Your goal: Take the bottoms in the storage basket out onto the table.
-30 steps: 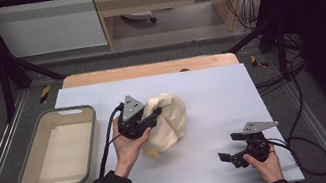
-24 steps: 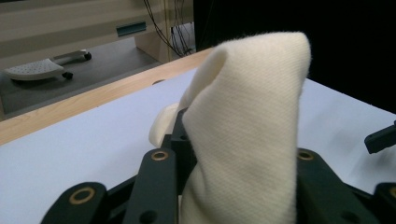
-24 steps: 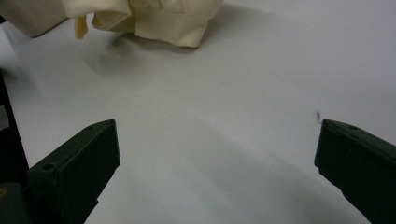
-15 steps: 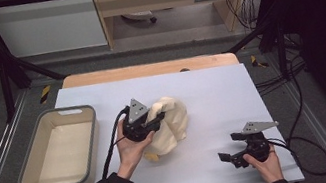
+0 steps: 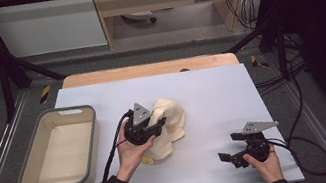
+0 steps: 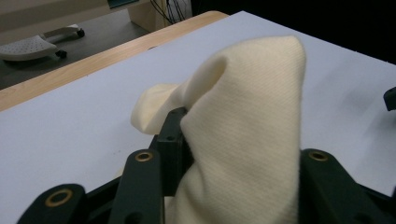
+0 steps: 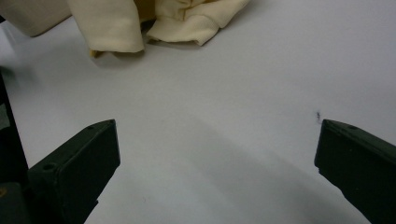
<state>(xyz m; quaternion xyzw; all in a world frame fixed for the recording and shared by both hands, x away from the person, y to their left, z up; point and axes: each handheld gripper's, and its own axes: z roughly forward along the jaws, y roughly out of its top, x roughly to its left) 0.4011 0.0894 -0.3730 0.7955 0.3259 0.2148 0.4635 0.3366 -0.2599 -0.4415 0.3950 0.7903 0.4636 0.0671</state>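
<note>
Dark framing and grey floor are seen around a pale worktop (image 5: pixel 212 93) in the high view, with a wooden edge along its far side and a light cabinet beyond. A cream cloth (image 5: pixel 169 126) is bunched near the middle of the worktop, and the left gripper (image 5: pixel 154 126) is set against its near-left side, its jaws having just been opening; the cloth appears to be gathered up for moving, perhaps toward the empty grey bin (image 5: pixel 59 149) placed at the left. The right gripper (image 5: pixel 228 157) is kept low at the near right, well apart from the cloth. From the left gripper view, a fold of the cloth (image 6: pixel 243 140) is shown draped between the 2 narrowly parted jaws; whether it is pinched cannot be told. From the right gripper view, the jaws are held wide over bare worktop (image 7: pixel 224 140), with the cloth (image 7: pixel 116 28) lying beyond them.
</note>
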